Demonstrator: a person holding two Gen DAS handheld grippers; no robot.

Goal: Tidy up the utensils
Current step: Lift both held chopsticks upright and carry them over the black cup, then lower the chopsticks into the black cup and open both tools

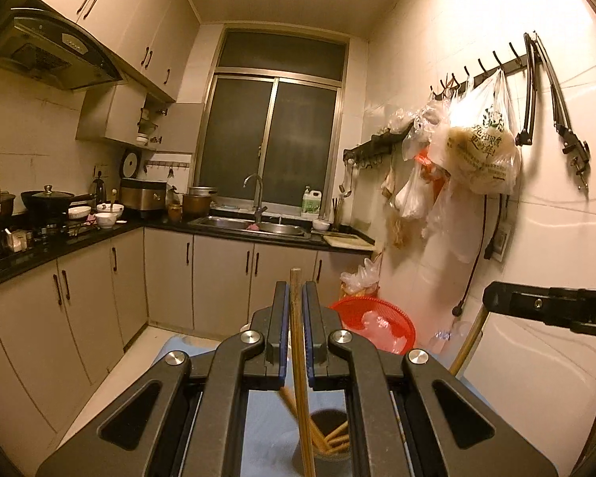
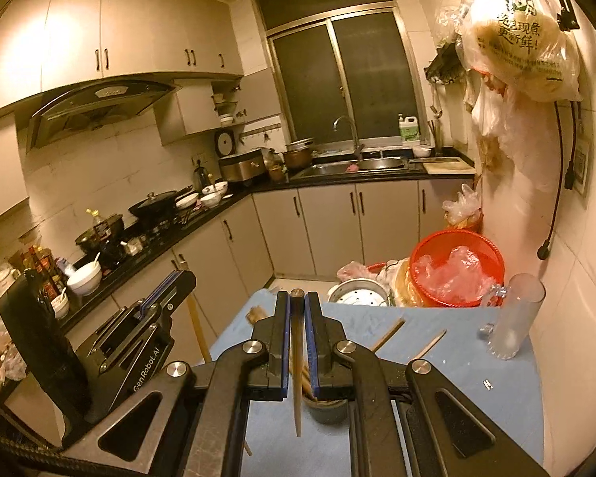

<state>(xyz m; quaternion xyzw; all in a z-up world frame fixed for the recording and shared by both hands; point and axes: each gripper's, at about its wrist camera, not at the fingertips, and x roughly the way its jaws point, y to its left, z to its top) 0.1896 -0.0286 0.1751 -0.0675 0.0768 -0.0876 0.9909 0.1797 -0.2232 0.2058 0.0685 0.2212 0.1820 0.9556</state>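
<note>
Chopstick (image 1: pixel 297 330) pinched between left gripper (image 1: pixel 297 298) jaws, above holder (image 1: pixel 329 437).

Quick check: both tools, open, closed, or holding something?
Left tool: closed on a chopstick.
Right tool: closed on another chopstick.

Matt black plastic left gripper (image 1: pixel 296 298) and right gripper (image 2: pixel 297 310), blue rubbery pads, bright metal pivots. Between each pair, a smooth wooden chopstick (image 1: pixel 298 342). Below them, a matt blue tabletop (image 2: pixel 449 361); right of the right gripper, a frosted translucent mug (image 2: pixel 514 316).
</note>
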